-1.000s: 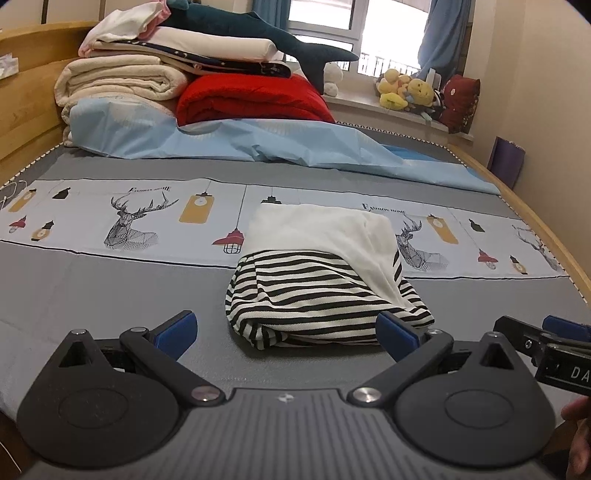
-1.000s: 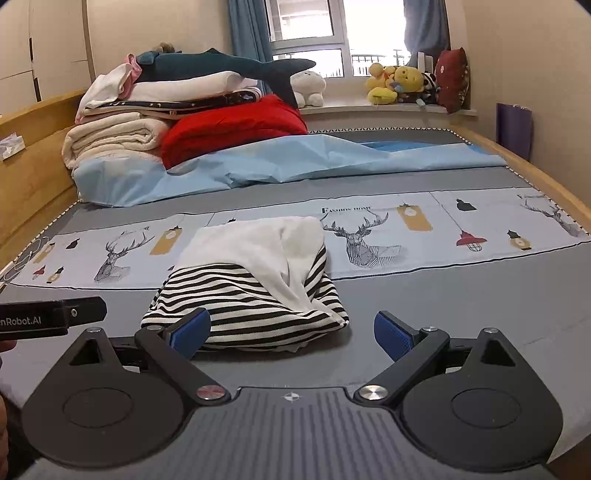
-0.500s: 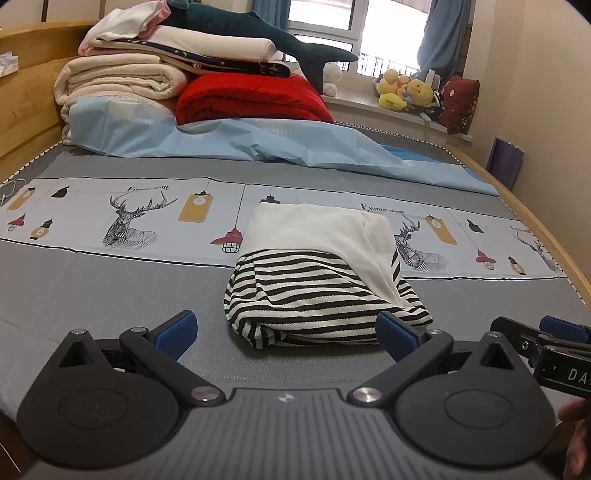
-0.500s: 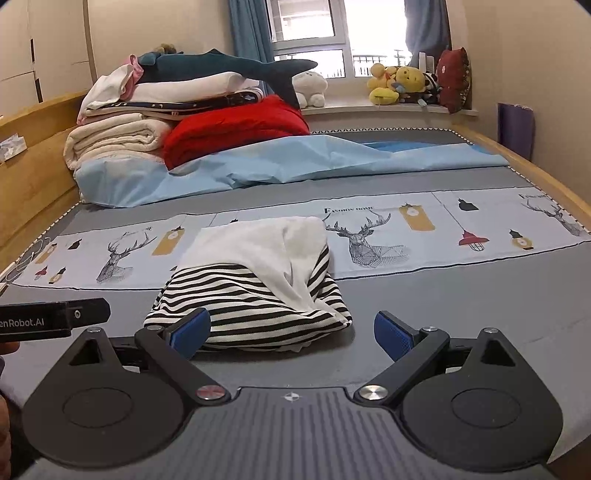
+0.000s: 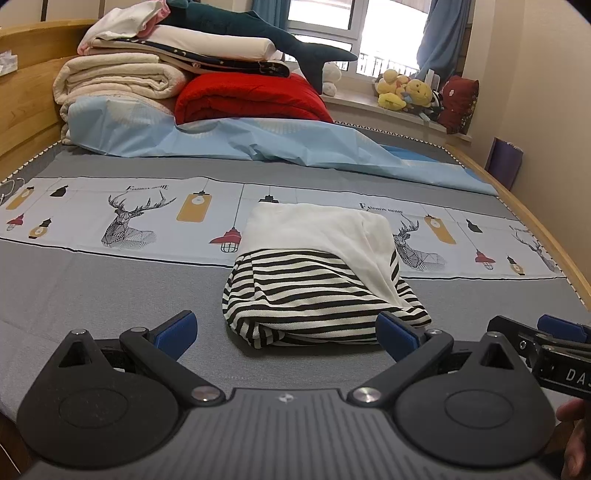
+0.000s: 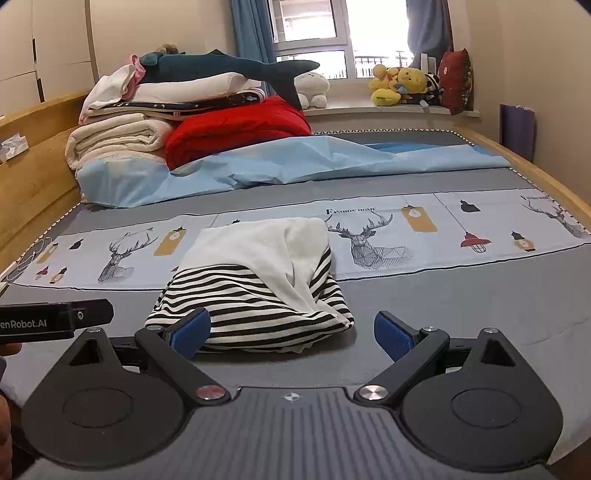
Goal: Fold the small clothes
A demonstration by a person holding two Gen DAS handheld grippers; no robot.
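Note:
A small folded garment (image 5: pixel 317 273), black-and-white striped with a white part laid over its far side, lies on the grey bed cover. It also shows in the right wrist view (image 6: pixel 255 284). My left gripper (image 5: pixel 286 334) is open and empty, just short of the garment's near edge. My right gripper (image 6: pixel 291 334) is open and empty, its left fingertip (image 6: pixel 190 330) in front of the garment's near left edge. The right gripper's side shows at the right of the left wrist view (image 5: pixel 546 339), and the left gripper's side at the left of the right wrist view (image 6: pixel 55 319).
A printed deer-pattern strip (image 5: pixel 122 218) crosses the bed under the garment. A blue sheet (image 5: pixel 258 144), folded blankets (image 5: pixel 122 77), a red quilt (image 5: pixel 251 99) and a plush shark (image 5: pixel 258 29) pile at the far end. Wooden bed rails (image 5: pixel 546 240) border the sides. Plush toys (image 6: pixel 402 85) sit on the windowsill.
Both grippers have shifted very slightly; the garment lies as before. Both stay open.

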